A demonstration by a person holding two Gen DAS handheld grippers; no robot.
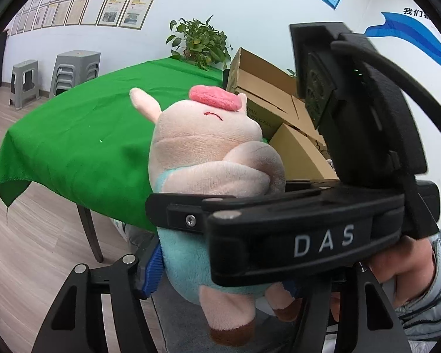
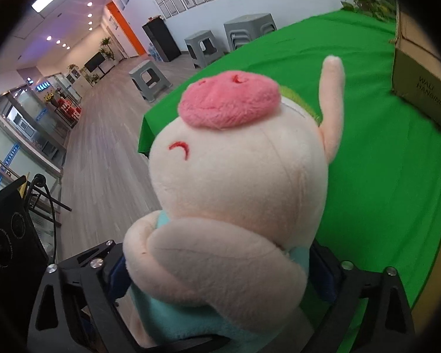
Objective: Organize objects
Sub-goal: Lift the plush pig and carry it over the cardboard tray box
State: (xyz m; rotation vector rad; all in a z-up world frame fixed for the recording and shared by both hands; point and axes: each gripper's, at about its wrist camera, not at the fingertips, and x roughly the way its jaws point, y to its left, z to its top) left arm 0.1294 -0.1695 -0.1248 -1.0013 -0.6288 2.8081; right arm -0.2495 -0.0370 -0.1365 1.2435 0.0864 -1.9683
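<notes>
The left gripper (image 1: 220, 270) has its jaws pressed on the teal belly of the plush pig (image 1: 208, 158), low in the left wrist frame. The right gripper (image 1: 279, 223) crosses that frame above them, at the toy's waist; in the right wrist view its jaws flank the pig's teal middle, but whether they pinch I cannot tell. The pig stands upright, long axis vertical, snout uppermost. Beyond it, upper right, the cardboard box (image 1: 264, 88) sits on the green-clothed desk (image 1: 73, 141), the likely destination.
</notes>
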